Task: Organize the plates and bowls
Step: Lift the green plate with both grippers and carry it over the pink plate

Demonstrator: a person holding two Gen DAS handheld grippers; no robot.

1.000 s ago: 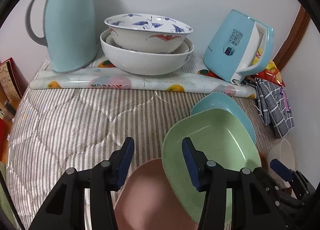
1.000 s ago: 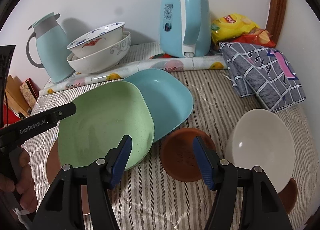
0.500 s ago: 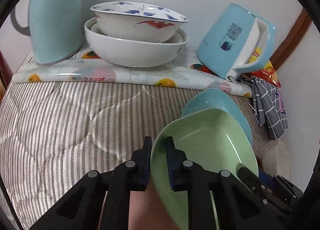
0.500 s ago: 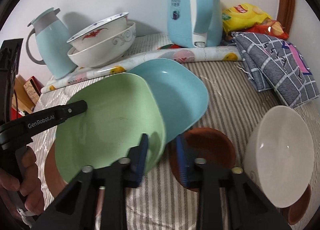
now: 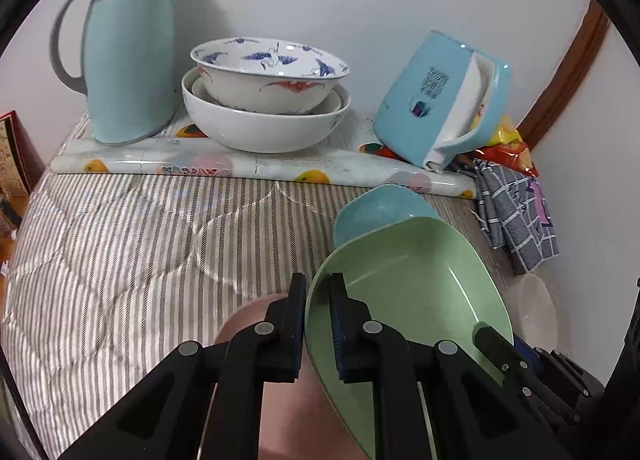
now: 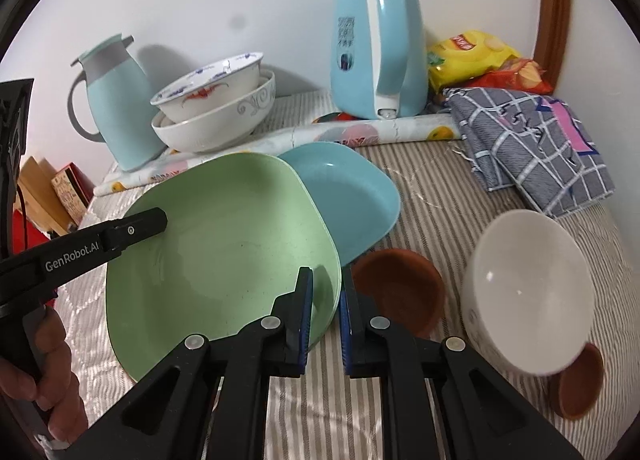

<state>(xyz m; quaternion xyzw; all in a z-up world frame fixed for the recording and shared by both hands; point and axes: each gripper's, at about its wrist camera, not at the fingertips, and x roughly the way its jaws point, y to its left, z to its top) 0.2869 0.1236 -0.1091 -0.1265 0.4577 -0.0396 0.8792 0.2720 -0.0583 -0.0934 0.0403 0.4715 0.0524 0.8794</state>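
Green plate point(image 6: 224, 256) tilted, hollow facing right; left tool point(image 5: 318, 324) and right tool point(image 6: 325, 320) pinching opposite rims.

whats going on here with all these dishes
A person holds a gripper in each hand, and both have just closed on the green plate: the left gripper pinches one edge, the right gripper the opposite edge. The plate is tilted, overlapping a blue plate. A pink plate lies under it. A white bowl and a brown dish sit nearby on the striped cloth.
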